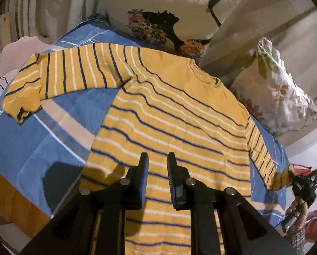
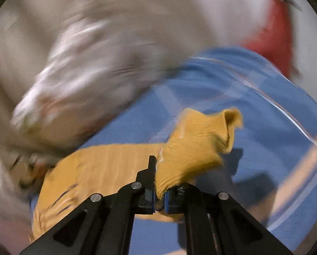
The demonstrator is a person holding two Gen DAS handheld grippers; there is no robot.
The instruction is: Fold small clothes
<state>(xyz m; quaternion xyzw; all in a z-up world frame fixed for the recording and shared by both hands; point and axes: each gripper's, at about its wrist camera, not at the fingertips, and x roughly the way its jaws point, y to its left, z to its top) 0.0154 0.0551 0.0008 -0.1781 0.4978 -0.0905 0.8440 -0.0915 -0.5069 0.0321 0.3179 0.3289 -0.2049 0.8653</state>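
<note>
A yellow sweater with navy and white stripes lies spread flat on the blue bedspread (mid-frame). The left gripper hovers released; the right gripper pinches its cuff.

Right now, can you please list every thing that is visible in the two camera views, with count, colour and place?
sweater: one, yellow with dark blue and white stripes, spread flat on the bedcover; its sleeve cuff is pinched in the right tool.
bedcover: one, blue with pale bands, under the sweater.
printed pillow: one, cream with a black silhouette and flowers, behind the sweater's collar.
floral pillow: one, white with brown and green flowers, beside the sweater's shoulder.
red cloth: one, red, past the bedcover's far edge; too blurred to identify.
left tool: one, black, open above the sweater's lower body.
right tool: one, black, shut on the cuff.
person's hand: one, holding the right tool.
</note>
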